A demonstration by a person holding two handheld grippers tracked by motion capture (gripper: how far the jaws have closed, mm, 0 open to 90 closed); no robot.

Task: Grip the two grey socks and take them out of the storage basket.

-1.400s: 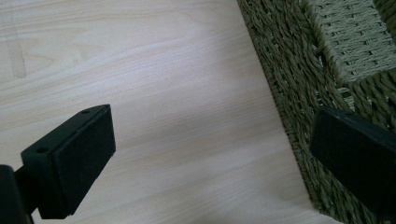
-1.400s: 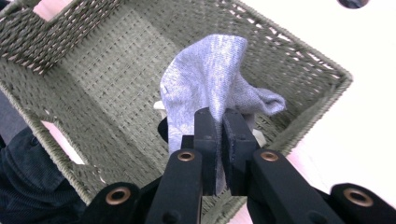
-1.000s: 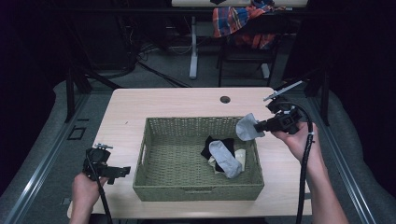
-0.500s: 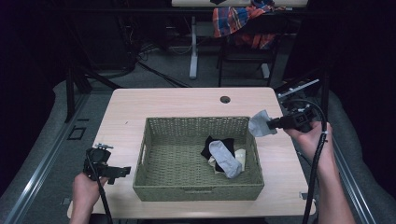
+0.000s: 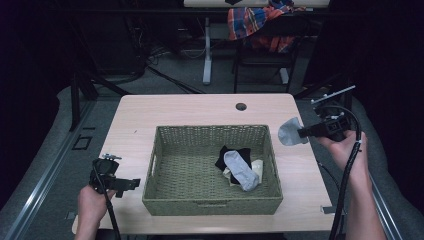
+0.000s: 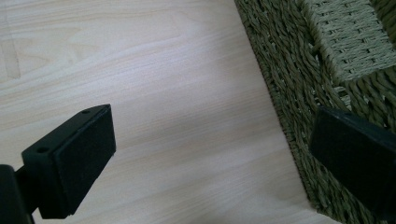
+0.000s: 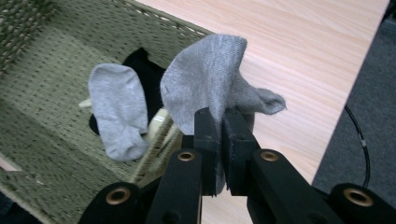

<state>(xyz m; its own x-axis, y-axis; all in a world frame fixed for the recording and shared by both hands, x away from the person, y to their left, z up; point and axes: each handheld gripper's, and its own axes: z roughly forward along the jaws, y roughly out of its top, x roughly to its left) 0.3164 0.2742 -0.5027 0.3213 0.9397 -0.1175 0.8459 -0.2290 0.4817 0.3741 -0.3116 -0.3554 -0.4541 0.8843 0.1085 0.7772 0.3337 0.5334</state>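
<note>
The right hand-held gripper (image 5: 302,133) has carried its pinched grey sock (image 5: 289,132) outward past the wicker basket (image 5: 210,204) rim over the table (image 5: 190,112), apparently for unloading, while the left hand-held gripper (image 5: 131,184) waits, jaws apart.
</note>
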